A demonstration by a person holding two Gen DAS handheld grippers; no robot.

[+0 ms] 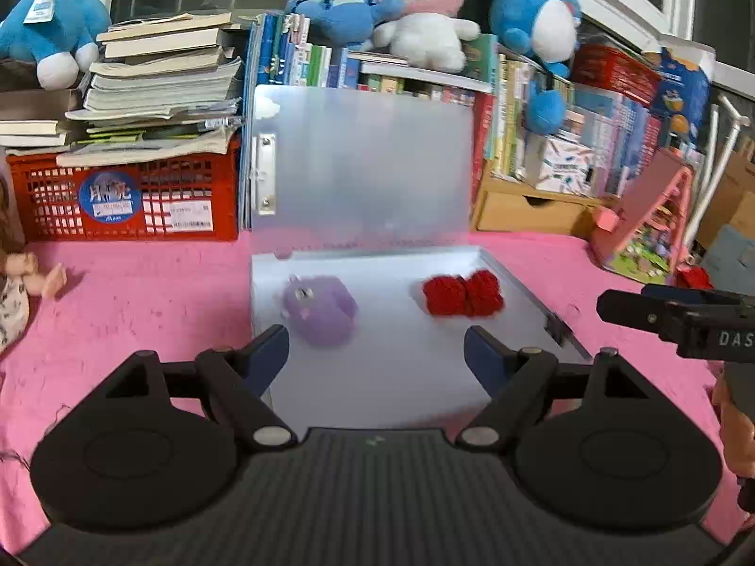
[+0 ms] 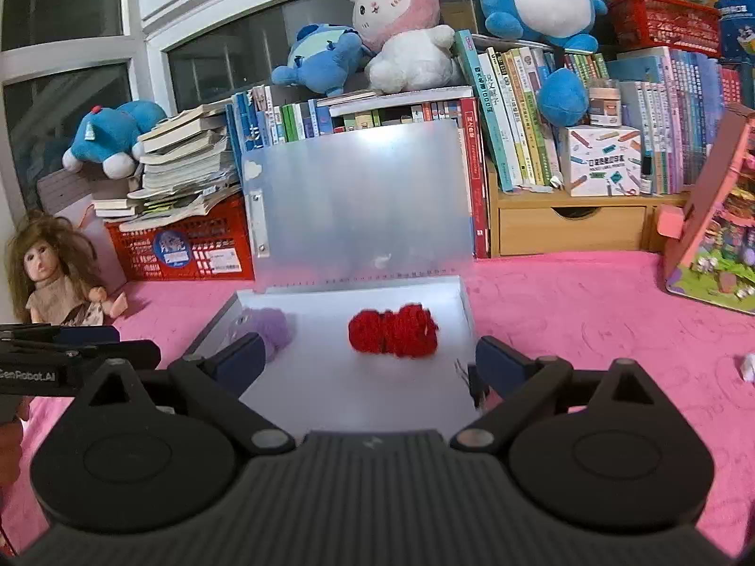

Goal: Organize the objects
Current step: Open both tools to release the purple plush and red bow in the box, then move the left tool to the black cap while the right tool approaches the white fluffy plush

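A translucent flat box [image 1: 401, 377] lies open on the pink cloth, its lid [image 1: 368, 170] standing upright at the back. Inside lie a purple plush toy [image 1: 321, 309] at the left and a red knitted bow [image 1: 462, 293] at the right. My left gripper [image 1: 376, 353] is open and empty, just above the box's near part. My right gripper [image 2: 370, 361] is open and empty, also over the box [image 2: 358, 391], with the red bow [image 2: 393, 331] ahead of it and the purple toy [image 2: 269, 328] by its left finger. The right gripper's body shows at the right edge of the left wrist view [image 1: 679, 316].
A red crate [image 1: 127, 198] with stacked books stands back left, a doll [image 2: 52, 273] beside it. Rows of books and plush toys [image 2: 401, 33] line the back. A wooden drawer unit [image 2: 571, 231] and a pink toy house [image 2: 712, 240] stand at the right.
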